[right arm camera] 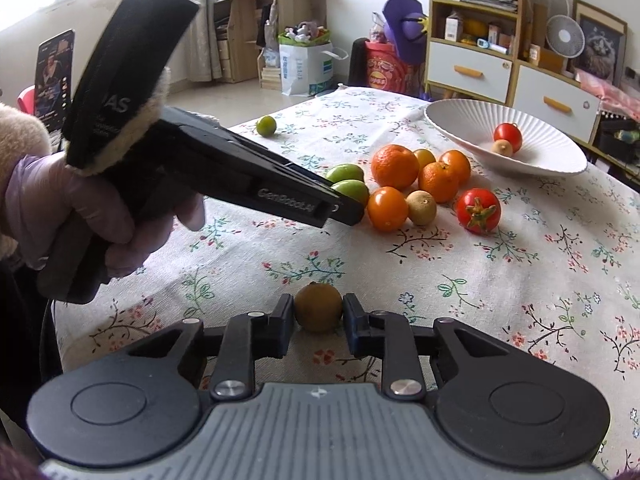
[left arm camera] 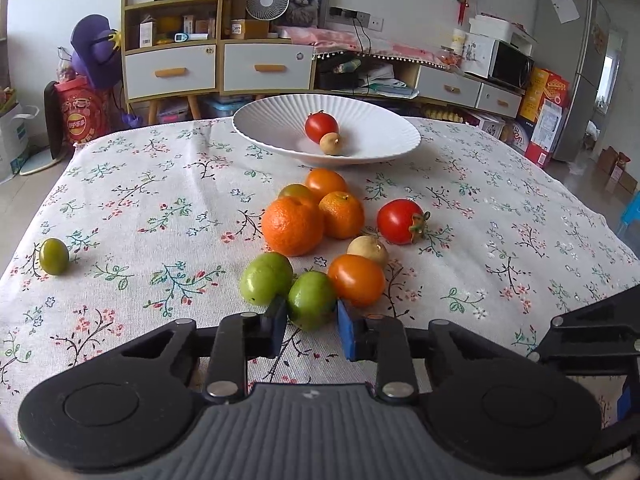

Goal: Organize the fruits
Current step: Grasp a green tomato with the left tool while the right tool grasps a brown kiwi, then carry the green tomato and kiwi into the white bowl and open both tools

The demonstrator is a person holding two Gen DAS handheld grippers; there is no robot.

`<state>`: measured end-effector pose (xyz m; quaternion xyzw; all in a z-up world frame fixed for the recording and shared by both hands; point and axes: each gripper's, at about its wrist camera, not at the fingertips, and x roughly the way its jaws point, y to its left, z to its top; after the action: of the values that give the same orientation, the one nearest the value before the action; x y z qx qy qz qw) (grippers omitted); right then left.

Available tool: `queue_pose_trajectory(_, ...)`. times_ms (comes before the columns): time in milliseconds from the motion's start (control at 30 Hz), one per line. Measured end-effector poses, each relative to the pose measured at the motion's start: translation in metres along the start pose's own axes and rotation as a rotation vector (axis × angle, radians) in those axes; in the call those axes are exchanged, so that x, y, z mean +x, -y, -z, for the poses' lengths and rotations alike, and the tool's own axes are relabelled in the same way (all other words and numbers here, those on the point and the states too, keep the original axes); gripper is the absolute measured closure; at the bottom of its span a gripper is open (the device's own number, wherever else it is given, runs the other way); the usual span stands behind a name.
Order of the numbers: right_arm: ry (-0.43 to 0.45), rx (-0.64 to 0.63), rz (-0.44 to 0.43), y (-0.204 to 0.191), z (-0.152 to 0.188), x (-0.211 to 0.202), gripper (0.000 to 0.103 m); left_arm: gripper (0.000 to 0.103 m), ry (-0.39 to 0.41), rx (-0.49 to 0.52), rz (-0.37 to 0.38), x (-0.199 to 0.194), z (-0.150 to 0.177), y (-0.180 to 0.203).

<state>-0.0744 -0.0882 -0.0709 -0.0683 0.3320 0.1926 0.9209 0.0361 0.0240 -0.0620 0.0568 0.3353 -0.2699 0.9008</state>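
A white ribbed bowl (left arm camera: 280,120) at the table's far side holds a red tomato (left arm camera: 321,126) and a small tan fruit (left arm camera: 330,143). A cluster of oranges (left arm camera: 293,226), a red tomato (left arm camera: 400,221), an orange tomato (left arm camera: 356,280) and green fruits (left arm camera: 266,278) lies mid-table. My left gripper (left arm camera: 312,330) has its jaws around a green fruit (left arm camera: 312,299), touching it on both sides. My right gripper (right arm camera: 318,330) has its jaws around a brown kiwi-like fruit (right arm camera: 319,307) near the table's front edge. The left gripper also shows in the right wrist view (right arm camera: 344,208).
A lone green fruit (left arm camera: 53,256) lies far left on the floral tablecloth (left arm camera: 160,200). Shelves, drawers and a fridge stand behind the table. The table edge drops off at the left and right.
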Motion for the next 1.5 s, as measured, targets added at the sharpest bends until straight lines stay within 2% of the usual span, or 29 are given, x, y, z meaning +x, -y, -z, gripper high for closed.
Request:
queue_pose_trajectory(267,-0.005,0.071,0.039,0.020,-0.011,0.003,0.079,0.069,-0.005,-0.019,0.011,-0.003,-0.006,0.000)
queue_pose_trajectory(833,0.055,0.136,0.133,0.062,-0.055,0.011,0.079,0.069,-0.018,-0.087,0.024,-0.006,-0.037,0.004)
queue_pose_trajectory(1000,0.056,0.179,0.143,0.072,-0.068,0.014,0.079,0.069,-0.013,-0.094,0.012,-0.002,-0.050,0.006)
queue_pose_trajectory(1267,0.107,0.261,0.174,0.097,-0.088,0.013,0.079,0.069,0.010,-0.110,0.001,0.008,-0.076,0.009)
queue_pose_trajectory(1500,0.084,0.335,0.181,0.134,-0.109,0.027,0.079,0.069,0.011,-0.116,-0.018,0.030,-0.099,0.014)
